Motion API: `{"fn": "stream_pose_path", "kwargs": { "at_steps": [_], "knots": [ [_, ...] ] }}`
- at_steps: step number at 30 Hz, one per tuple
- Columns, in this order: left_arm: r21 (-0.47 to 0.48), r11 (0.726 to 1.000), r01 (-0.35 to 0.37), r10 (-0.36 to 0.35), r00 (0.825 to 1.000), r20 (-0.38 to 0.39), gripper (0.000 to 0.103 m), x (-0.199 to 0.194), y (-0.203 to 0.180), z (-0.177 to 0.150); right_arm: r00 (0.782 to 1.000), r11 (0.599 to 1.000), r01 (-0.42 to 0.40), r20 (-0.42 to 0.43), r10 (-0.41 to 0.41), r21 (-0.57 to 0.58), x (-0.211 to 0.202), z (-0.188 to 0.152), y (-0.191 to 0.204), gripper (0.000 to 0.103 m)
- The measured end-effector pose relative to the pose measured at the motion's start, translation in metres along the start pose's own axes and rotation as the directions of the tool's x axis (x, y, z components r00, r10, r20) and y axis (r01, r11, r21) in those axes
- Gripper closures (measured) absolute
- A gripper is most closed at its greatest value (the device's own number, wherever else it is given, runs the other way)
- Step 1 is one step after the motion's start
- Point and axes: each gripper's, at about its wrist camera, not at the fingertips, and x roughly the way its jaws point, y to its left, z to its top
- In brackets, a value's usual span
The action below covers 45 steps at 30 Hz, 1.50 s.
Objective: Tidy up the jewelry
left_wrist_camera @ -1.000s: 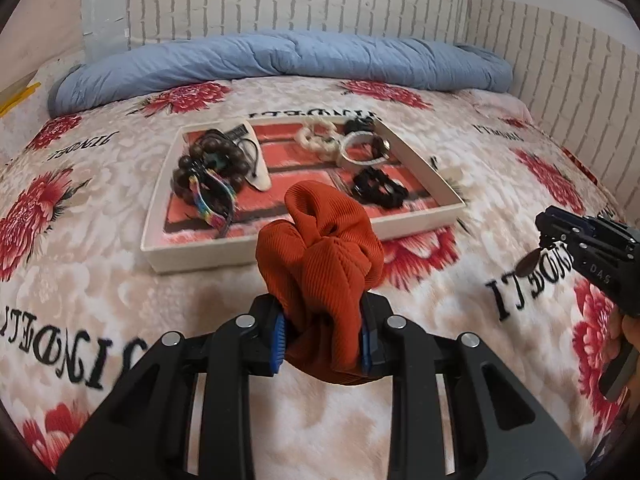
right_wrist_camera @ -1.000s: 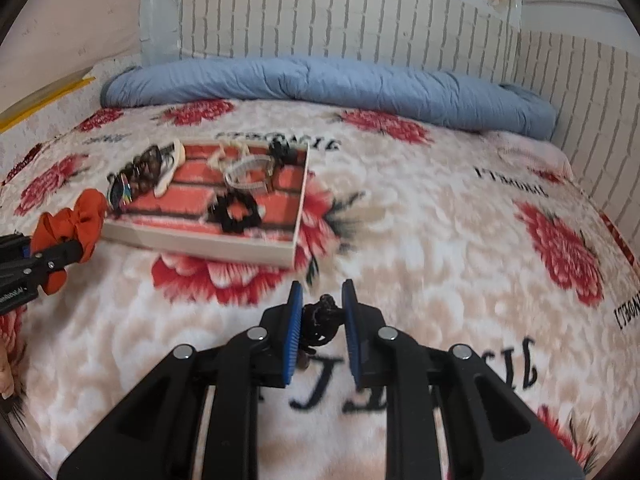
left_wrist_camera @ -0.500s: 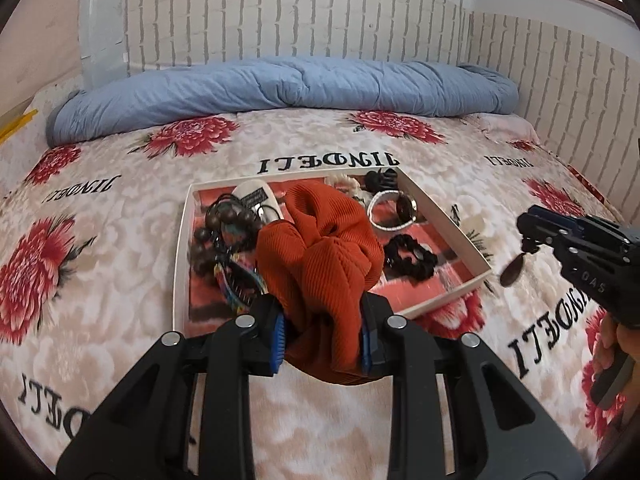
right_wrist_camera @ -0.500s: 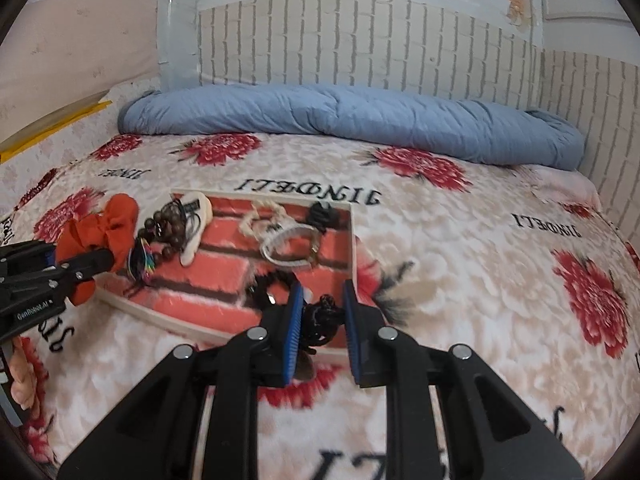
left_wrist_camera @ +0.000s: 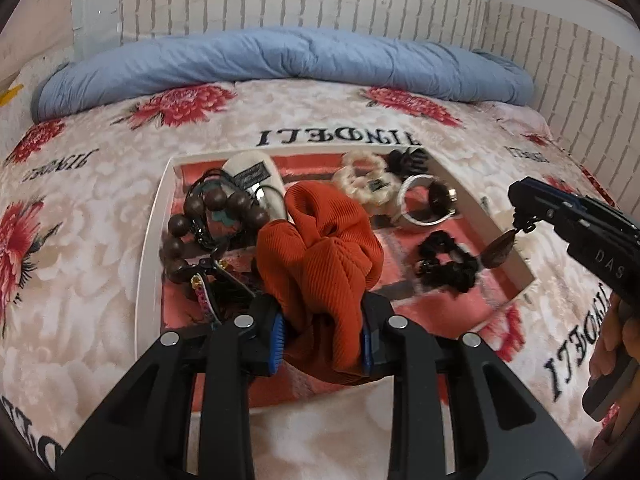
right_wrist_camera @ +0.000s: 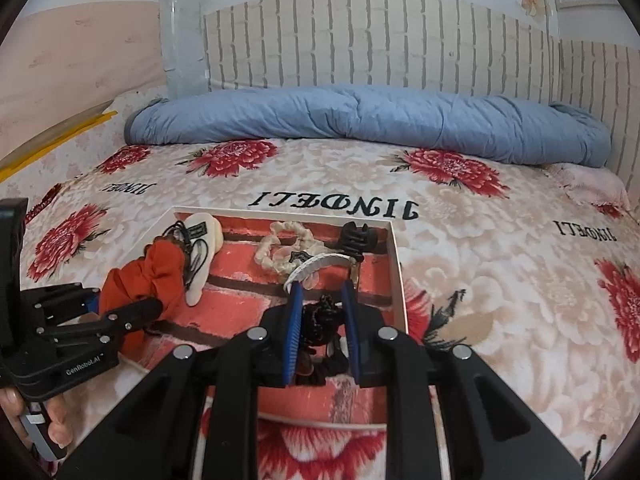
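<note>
Now both loads are carried over the white tray [left_wrist_camera: 149,240], the orange scrunchie [left_wrist_camera: 320,256] pinched in the left gripper [left_wrist_camera: 322,334] and a dark pendant earring [right_wrist_camera: 320,320] in the right gripper [right_wrist_camera: 322,330], so release is judged near.

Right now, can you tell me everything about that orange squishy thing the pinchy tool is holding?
It is an orange scrunchie, a soft ring of ribbed fabric bunched into thick folds. The left gripper is shut on its lower part, one blue pad on each side, so the rest puffs upward and forward. It hangs above the near left part of the white tray, in front of the brown bead bracelet and the cream card. Only the pads visibly touch it.
</note>
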Motion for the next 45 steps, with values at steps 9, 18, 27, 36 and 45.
{"fn": "stream_pose_path", "kwargs": {
  "at_steps": [9, 18, 27, 36, 45],
  "knots": [
    [-0.014, 1.000, 0.022, -0.022, 0.999, -0.034, 0.076, 0.023, 0.013, -0.006, 0.998, 1.000, 0.011, -0.067, -0.009, 0.024, 0.044, -0.011, -0.010, 0.083],
    [-0.022, 0.999, 0.033, -0.033, 0.999, -0.012, 0.068, 0.021, 0.017, -0.009, 0.993, 0.999, 0.039, -0.115, -0.035, 0.038, 0.064, -0.019, -0.018, 0.083],
    [-0.028, 1.000, 0.009, -0.009, 1.000, 0.008, 0.055, 0.017, 0.019, -0.015, 0.988, 0.999, 0.050, -0.146, -0.047, 0.014, 0.073, -0.026, -0.016, 0.081],
    [-0.022, 0.999, -0.024, 0.024, 1.000, 0.016, 0.042, 0.007, 0.018, -0.022, 0.985, 0.999, 0.038, -0.171, -0.035, 0.018, 0.067, -0.030, -0.016, 0.054],
    [-0.019, 0.999, -0.031, 0.032, 0.998, 0.056, 0.021, -0.026, 0.009, -0.033, 0.992, 0.998, 0.039, -0.118, -0.033, 0.051, 0.019, -0.027, -0.031, 0.027]
  ]
}}
